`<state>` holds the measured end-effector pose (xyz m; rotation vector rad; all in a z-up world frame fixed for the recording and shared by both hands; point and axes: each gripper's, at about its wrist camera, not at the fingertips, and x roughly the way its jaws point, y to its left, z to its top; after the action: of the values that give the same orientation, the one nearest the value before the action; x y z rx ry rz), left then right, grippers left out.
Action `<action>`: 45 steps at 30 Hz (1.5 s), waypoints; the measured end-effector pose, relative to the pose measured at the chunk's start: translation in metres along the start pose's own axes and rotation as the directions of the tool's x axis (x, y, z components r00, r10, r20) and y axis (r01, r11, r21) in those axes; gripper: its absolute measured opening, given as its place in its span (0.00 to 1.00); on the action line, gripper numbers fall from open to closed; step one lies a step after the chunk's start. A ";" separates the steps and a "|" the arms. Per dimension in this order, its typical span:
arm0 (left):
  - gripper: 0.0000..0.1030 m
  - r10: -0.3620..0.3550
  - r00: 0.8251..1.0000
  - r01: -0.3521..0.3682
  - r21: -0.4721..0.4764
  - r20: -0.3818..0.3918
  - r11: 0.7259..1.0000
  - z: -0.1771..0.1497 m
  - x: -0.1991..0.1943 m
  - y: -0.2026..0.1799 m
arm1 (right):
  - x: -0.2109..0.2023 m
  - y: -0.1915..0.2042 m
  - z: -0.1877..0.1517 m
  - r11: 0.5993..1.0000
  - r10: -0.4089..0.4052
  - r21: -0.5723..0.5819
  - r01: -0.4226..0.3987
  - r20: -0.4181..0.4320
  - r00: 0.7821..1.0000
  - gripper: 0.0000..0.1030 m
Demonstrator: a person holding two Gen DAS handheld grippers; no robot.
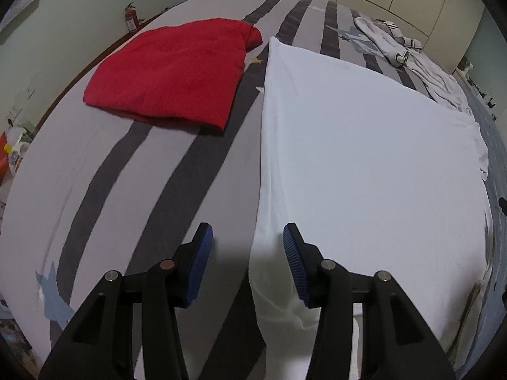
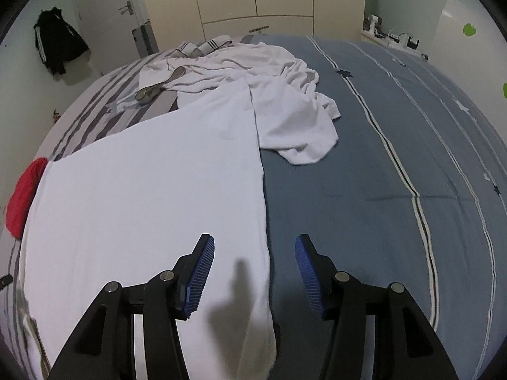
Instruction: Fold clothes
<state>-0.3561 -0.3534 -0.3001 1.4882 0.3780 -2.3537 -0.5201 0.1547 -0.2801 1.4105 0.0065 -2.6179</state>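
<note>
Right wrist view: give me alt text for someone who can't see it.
The open right gripper hovers over the right edge of a flat white garment spread on a bed, one finger over the cloth, the other over the blue cover. A crumpled pile of white clothes lies beyond, and a red garment shows at far left.

We see dim, even indoor light with a cool cast. The smooth white cloth point(image 1: 364, 158) spread on the striped bed cover point(image 1: 79, 164) is the brightest area, almost without detail. A soft shadow lies on it between the right gripper's point(image 2: 254, 269) blue ribbed pads point(image 2: 199, 278). Fisheye distortion bows the bed, and black vignetting fills the corners. The edges are slightly blurred.
</note>
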 end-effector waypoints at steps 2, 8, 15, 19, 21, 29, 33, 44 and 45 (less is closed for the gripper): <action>0.42 -0.012 1.000 0.012 -0.010 0.000 1.000 0.007 0.004 0.002 | 0.008 0.001 0.009 1.000 -0.002 0.004 0.002 -0.004 1.000 0.48; 0.42 -0.038 0.999 0.040 -0.037 0.033 0.999 0.048 0.023 0.001 | 0.030 0.013 0.037 0.999 0.004 -0.036 -0.005 -0.011 1.000 0.48; 0.42 -0.018 0.995 0.013 0.056 0.095 0.998 0.141 0.066 -0.024 | 0.075 0.022 0.096 0.997 -0.015 -0.070 0.015 -0.003 1.000 0.48; 0.42 -0.006 0.995 -0.001 0.079 0.096 0.997 0.189 0.095 -0.035 | 0.101 0.023 0.129 0.997 -0.031 -0.073 0.030 -0.010 0.999 0.48; 0.42 0.005 0.996 -0.013 0.093 0.089 0.996 0.207 0.108 -0.038 | 0.112 0.023 0.141 0.997 -0.038 -0.070 0.037 -0.016 0.999 0.48; 0.42 0.030 0.999 -0.036 0.134 0.045 0.990 0.240 0.149 -0.047 | 0.142 0.014 0.170 0.998 -0.047 -0.053 0.045 -0.045 0.998 0.48; 0.42 0.026 0.999 -0.031 0.122 0.036 0.992 0.246 0.161 -0.046 | 0.153 0.023 0.170 0.988 -0.062 -0.143 0.052 -0.068 0.996 0.48; 0.42 -0.024 0.998 0.014 0.169 0.057 0.985 0.246 0.166 -0.056 | 0.171 0.022 0.174 0.994 -0.011 -0.111 0.001 -0.081 0.997 0.47; 0.40 -0.025 0.998 0.014 0.183 0.057 0.983 0.245 0.166 -0.059 | 0.172 0.021 0.175 0.995 -0.008 -0.103 0.000 -0.082 0.997 0.47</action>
<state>-0.6473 -0.4179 -0.3450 1.4946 0.1655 -2.4990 -0.7548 0.0942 -0.3248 1.4827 0.1528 -2.5214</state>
